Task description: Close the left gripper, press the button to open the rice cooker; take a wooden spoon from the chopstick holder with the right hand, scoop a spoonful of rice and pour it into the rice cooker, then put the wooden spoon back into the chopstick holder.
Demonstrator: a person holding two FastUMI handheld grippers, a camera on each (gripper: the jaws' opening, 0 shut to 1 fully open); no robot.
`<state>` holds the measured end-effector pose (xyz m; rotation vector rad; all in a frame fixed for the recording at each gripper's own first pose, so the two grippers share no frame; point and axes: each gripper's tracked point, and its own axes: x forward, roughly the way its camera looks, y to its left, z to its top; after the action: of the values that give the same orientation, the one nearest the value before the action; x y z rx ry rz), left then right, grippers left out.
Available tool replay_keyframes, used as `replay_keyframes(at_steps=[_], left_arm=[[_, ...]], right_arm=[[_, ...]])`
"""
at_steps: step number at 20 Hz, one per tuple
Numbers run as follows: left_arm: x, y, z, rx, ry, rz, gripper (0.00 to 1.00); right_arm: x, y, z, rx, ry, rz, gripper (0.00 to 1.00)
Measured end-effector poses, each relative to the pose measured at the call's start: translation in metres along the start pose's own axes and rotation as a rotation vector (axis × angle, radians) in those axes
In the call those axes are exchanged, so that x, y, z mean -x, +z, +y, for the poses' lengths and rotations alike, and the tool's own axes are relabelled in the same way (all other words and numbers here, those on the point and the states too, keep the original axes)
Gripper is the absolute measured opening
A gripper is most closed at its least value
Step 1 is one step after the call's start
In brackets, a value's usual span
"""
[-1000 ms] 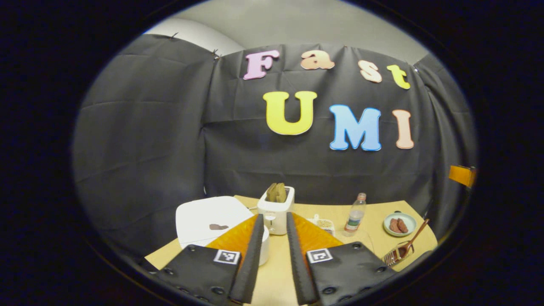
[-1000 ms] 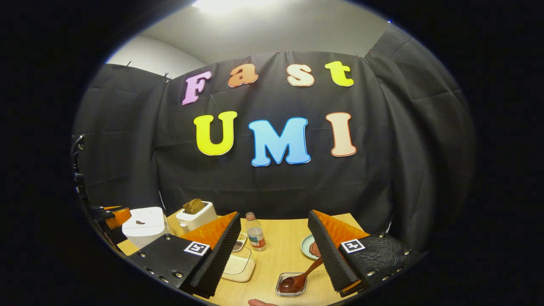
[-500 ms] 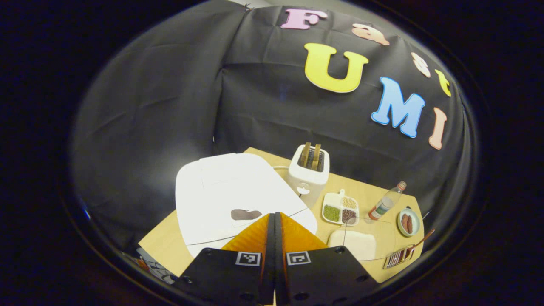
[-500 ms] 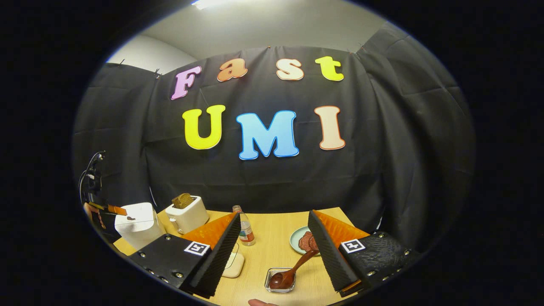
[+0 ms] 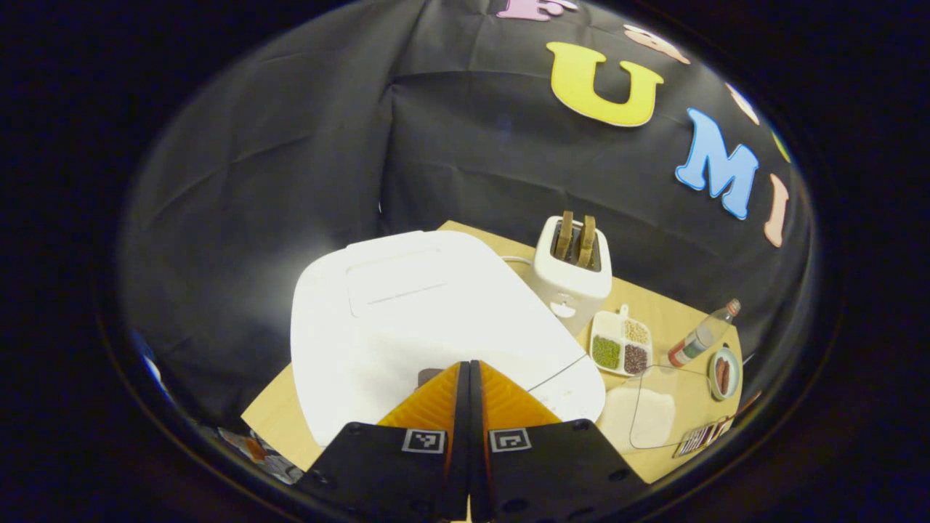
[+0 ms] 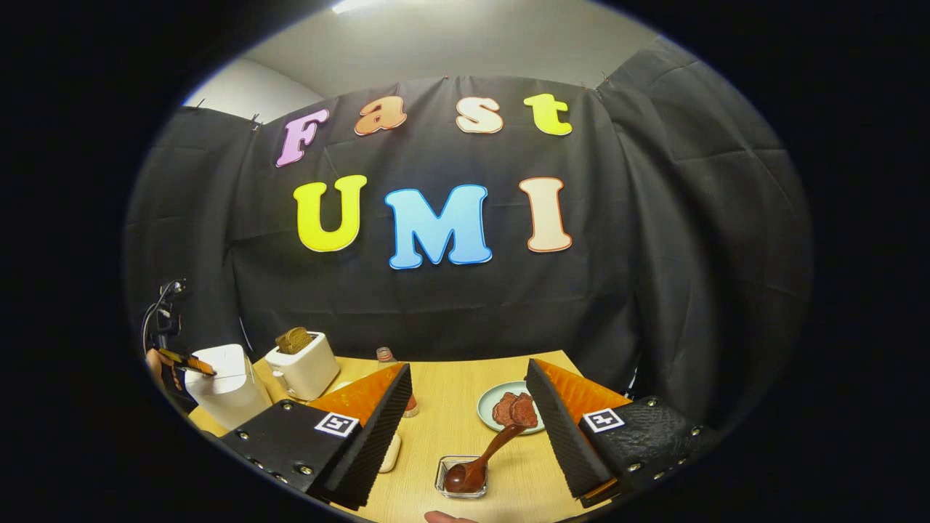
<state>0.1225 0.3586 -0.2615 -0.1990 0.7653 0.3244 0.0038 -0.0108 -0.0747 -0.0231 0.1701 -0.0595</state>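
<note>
- Left gripper view: the left gripper (image 5: 469, 370), fingers clenched flat together on nothing, points down at the front of the white rice cooker (image 5: 429, 312), its tips just over the small dark button (image 5: 427, 375) that peeks out beside them.
- The button lies dead ahead of and just below the tips, so by this reading the coming press is a short push along the fingers' own line; whether they already touch it cannot be told.
- The cooker's lid is down. Beyond the cooker stands a toaster (image 5: 572, 270), with a divided dish of grains (image 5: 620, 343) to the toaster's right.
- Right gripper view: the right gripper (image 6: 468, 418) hangs released, jaws wide, above the table (image 6: 465, 407), with the clear chopstick holder (image 6: 461, 477) between its fingers and close below.
- The wooden spoon (image 6: 485, 459) rests bowl-down in the holder, its handle slanting up and away toward the right finger, so this hand is the nearer to it.
- The cooker sits far to the left of the holder.
- Half a second ago the left fingers were already pressed shut but the button showed whole ahead of them; the cooker now looms larger. The right gripper has barely shifted.
</note>
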Motion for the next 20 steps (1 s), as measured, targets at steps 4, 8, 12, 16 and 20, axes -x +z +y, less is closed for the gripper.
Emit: replay_keyframes(at_steps=[4, 8, 12, 16, 20], left_arm=[[0.006, 0.011, -0.003, -0.003, 0.008, -0.037, 0.09], [0.046, 0.075, 0.003, -0.083, 0.068, -0.275, 0.08], [0.117, 0.138, -0.007, -0.121, 0.090, -0.511, 0.09], [0.181, 0.136, -0.040, -0.093, 0.002, -0.655, 0.42], [0.226, 0.110, -0.080, -0.117, -0.055, -0.751, 0.92]], right_arm=[[-0.001, -0.002, 0.003, -0.012, 0.008, 0.001, 0.96], [-0.001, 0.002, 0.002, -0.005, 0.012, -0.010, 0.96], [-0.001, 0.005, -0.001, -0.011, 0.014, -0.024, 0.96], [0.003, 0.005, -0.013, -0.013, 0.003, -0.037, 0.96], [0.005, 0.002, -0.033, -0.011, -0.024, -0.046, 0.96]])
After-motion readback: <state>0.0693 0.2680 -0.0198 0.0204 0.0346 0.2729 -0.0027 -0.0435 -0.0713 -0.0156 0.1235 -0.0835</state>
